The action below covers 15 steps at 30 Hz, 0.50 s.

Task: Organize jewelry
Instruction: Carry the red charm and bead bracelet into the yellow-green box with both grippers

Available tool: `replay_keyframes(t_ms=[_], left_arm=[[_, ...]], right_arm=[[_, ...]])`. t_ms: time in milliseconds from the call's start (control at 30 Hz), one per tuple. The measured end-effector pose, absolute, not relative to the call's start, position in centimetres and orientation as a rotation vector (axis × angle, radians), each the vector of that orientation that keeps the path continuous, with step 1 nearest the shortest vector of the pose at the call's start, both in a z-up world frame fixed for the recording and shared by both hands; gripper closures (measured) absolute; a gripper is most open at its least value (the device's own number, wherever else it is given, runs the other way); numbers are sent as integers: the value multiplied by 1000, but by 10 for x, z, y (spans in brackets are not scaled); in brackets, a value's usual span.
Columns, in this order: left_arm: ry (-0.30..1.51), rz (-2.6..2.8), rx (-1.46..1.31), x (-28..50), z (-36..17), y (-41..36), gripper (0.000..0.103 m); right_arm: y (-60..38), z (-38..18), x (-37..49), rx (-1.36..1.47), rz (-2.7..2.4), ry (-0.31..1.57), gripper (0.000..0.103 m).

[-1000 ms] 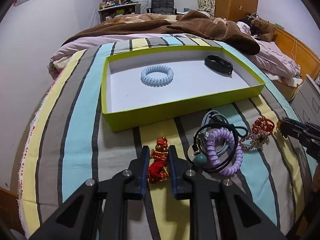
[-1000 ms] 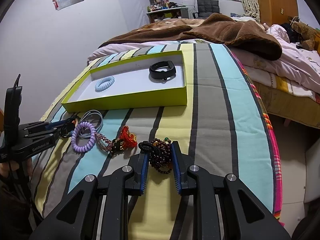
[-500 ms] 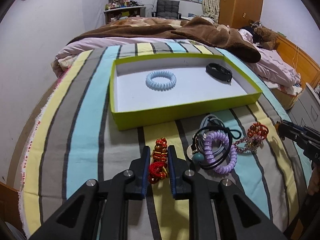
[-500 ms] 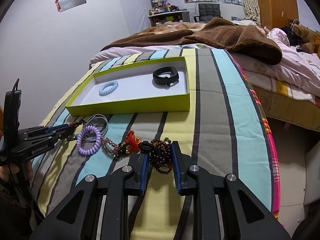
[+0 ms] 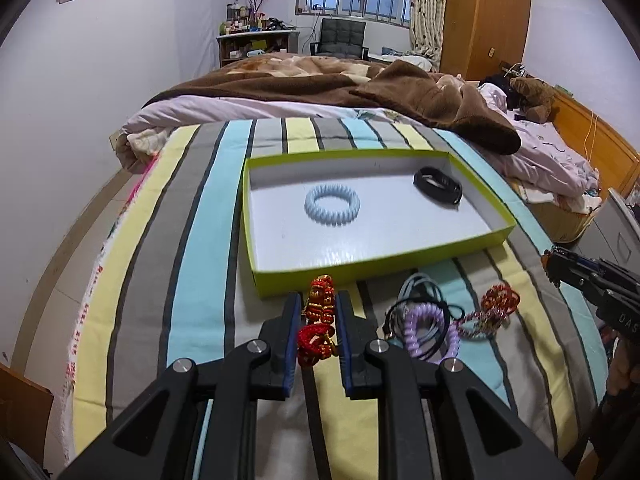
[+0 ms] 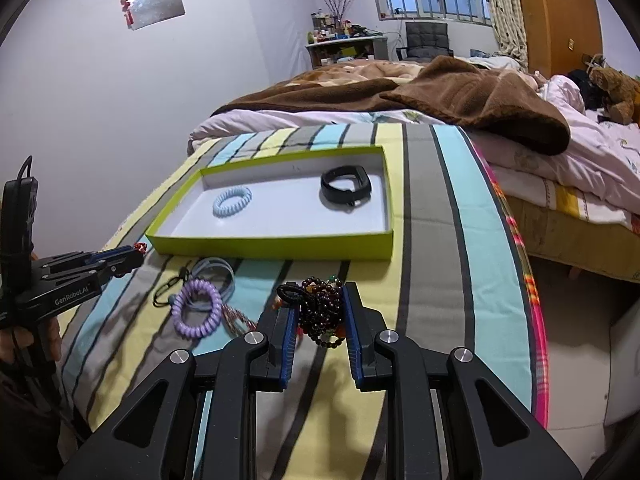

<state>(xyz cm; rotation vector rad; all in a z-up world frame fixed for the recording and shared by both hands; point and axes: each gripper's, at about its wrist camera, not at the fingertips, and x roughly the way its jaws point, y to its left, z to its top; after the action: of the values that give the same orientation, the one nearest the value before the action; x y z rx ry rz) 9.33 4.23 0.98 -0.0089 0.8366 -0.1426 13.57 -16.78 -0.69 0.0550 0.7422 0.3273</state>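
Left gripper [image 5: 318, 320]: jaws narrowed and clamped on the red-and-gold knotted bracelet [image 5: 318, 322]. The blue pads press on it from both sides; its top end pokes out past the fingertips toward the green tray [image 5: 400, 262], and the red loop hangs between the jaws lower down. The bracelet looks clear of the striped bedspread [image 5: 200, 280] (cannot be certain, the shadow is hidden by the jaws).

Right gripper [image 6: 320, 314]: jaws a little wider, clamped on the dark bead bracelet [image 6: 322, 308]. The bunched beads fill the gap between the pads, and a black cord loop sticks out on the left side past the left fingertip.

Relative to the green tray:
- Inside it, left half: light blue coil hair tie [image 5: 332, 205].
- Inside it, far right corner: black wristband [image 5: 438, 191], lying flat.
- Just in front of its near wall, on the bedspread: purple coil hair tie [image 5: 430, 334] with grey-blue cords [image 5: 420, 286] and a black cord tangled through it.
- To the right of that pile, also in front of the tray: red beaded bracelet [image 5: 494, 310], touching the pile's edge.
- The left jaws' load sits just short of the tray's near wall, toward its left end.
- The right jaws' load is in front of the near wall, toward its right end, well short of it.

Tray sits flat on the bedspread, open side up.
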Motion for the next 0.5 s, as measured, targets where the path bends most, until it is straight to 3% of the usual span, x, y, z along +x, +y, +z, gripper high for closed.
replay_keyframes(t_ms=[500], left_arm=[[808,-156,-26,131,26,44,85]], right_arm=[[-140,20,186,15,378,719,81]])
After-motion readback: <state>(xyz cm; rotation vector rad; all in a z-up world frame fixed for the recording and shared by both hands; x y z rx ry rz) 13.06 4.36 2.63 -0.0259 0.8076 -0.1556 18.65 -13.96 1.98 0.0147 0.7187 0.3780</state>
